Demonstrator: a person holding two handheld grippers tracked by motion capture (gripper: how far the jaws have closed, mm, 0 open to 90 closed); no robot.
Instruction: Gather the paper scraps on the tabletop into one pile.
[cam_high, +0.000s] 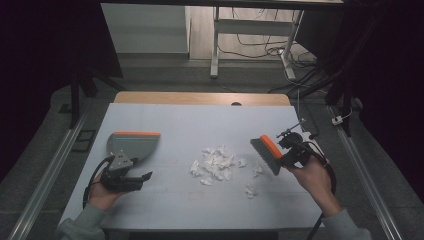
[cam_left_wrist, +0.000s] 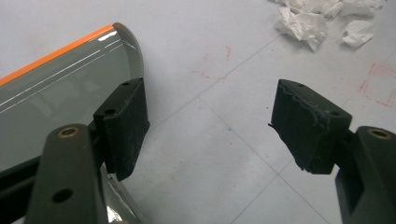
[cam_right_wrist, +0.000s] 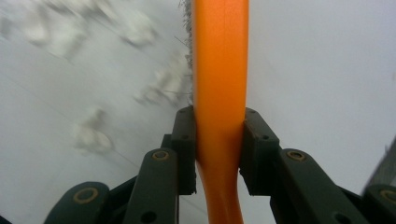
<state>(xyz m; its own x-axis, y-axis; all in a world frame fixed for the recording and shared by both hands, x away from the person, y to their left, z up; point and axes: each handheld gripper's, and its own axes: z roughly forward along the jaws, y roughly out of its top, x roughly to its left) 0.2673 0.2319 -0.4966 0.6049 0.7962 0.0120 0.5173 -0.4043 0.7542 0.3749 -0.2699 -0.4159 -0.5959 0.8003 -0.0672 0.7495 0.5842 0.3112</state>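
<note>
Paper scraps (cam_high: 216, 164) are seen heaped loosely at the middle of the surface (cam_high: 165, 205), with a few strays (cam_high: 250, 189) lying apart toward the right front. None are in the dustpan (cam_high: 131, 145) yet, so sweeping is judged barely begun; almost all of it is left.

The brush (cam_high: 267, 154) is held off to the right of the heap, bristles angled down toward the surface, not touching the scraps. Its orange handle (cam_right_wrist: 219, 93) is pinched between the jaws of the right gripper (cam_right_wrist: 218, 144), pressed tight on both sides; the blur in the right gripper view suggests a stroke under way.

The dustpan, grey with an orange lip, is lying well to the left of the heap, mouth not yet brought up to it. The left gripper (cam_left_wrist: 210, 130) is spread wide beside the pan's rear, with one jaw seen against the pan's edge and nothing clamped between the pads.

Left to do, by judgement: strays gathered in, pan gripped and set against the pile, scraps swept in.
</note>
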